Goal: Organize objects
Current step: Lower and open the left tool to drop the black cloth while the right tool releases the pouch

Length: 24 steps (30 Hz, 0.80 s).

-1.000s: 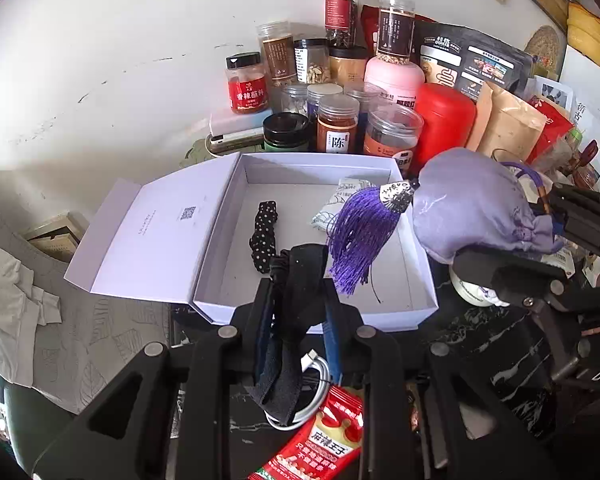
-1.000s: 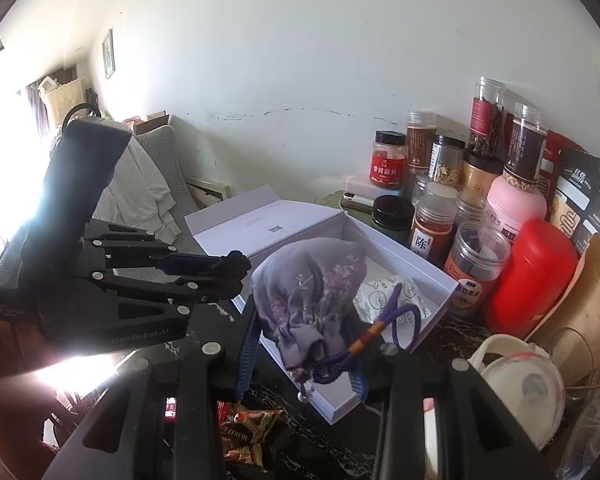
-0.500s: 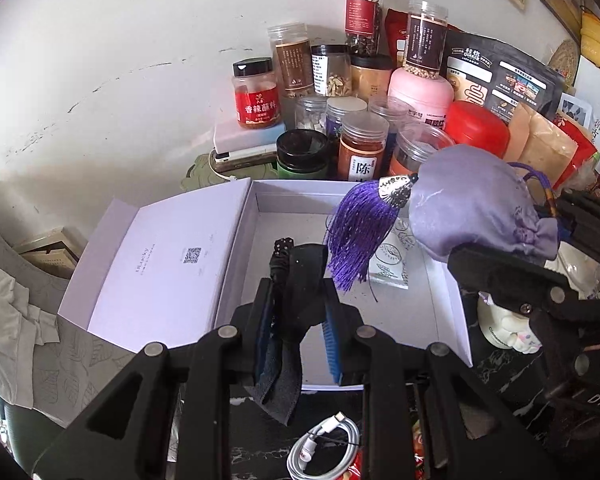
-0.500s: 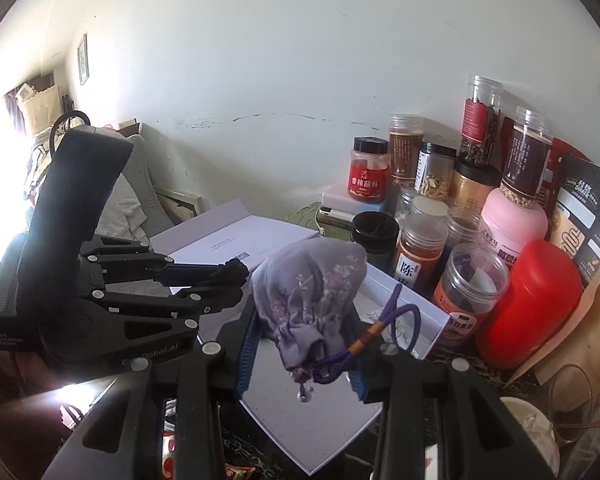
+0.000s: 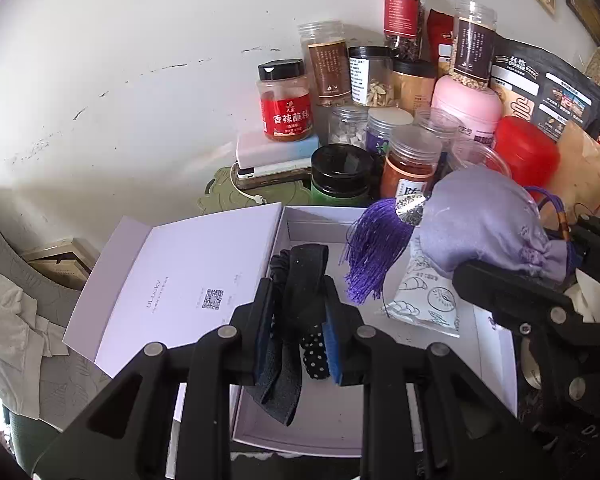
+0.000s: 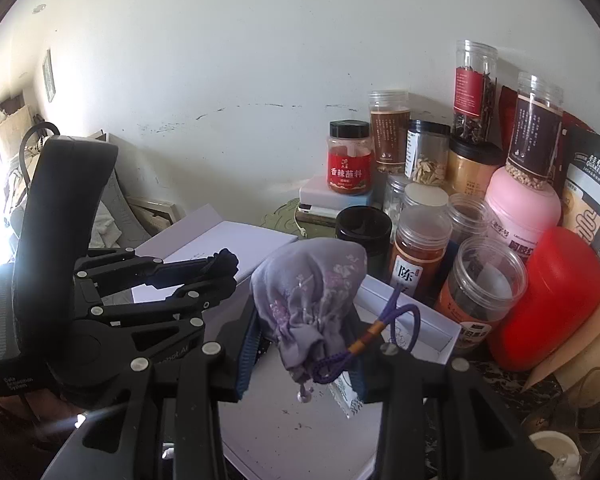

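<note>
Both grippers loaded, poised over the open box.

The left gripper (image 5: 298, 316) clamps a black band (image 5: 300, 276); the right gripper (image 6: 304, 344) pinches a lilac pouch (image 6: 308, 292) above the white box (image 5: 340, 432). Next, likely lowering and releasing inside.

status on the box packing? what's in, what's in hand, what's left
Done: a white printed sachet and a black polka-dot fabric piece lie in the open white gift box. In hand: the left gripper is shut on a black elastic band over the box; the right gripper is shut on a lilac embroidered drawstring pouch with a purple tassel. Left: release both, probably close the lid.
</note>
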Motion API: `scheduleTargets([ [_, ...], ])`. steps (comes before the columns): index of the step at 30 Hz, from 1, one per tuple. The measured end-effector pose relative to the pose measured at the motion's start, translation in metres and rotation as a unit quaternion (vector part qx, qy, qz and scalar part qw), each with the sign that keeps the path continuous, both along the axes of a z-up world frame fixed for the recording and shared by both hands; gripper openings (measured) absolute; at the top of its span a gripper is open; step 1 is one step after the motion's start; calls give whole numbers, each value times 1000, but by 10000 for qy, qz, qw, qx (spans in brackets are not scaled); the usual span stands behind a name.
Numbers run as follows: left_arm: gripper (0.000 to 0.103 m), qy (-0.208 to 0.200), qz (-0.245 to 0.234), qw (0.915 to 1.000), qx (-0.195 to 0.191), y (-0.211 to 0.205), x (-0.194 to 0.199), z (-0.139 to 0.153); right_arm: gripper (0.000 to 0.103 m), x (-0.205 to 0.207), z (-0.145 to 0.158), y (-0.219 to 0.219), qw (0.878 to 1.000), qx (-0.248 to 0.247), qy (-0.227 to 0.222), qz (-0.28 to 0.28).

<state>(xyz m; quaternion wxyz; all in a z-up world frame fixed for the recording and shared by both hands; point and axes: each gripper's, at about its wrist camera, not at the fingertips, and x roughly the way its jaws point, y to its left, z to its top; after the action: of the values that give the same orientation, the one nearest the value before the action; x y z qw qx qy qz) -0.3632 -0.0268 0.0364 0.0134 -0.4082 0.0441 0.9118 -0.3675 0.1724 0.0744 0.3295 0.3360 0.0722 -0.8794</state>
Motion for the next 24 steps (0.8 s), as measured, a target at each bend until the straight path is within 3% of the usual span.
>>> scheduleTargets([
  [6,22,-286,-140,9991,268,-3,-32,-24,38,-22,-18,-7,9990,70,-244,-374],
  [16,22,-678,-240,9974,59,10,-50,-62,38,-42,-56,-13,9948,502,-469,-755],
  [24,22,-968,-335,9947,47,17,-57,-84,38,-46,-68,-16,9922,743,-495,-871],
])
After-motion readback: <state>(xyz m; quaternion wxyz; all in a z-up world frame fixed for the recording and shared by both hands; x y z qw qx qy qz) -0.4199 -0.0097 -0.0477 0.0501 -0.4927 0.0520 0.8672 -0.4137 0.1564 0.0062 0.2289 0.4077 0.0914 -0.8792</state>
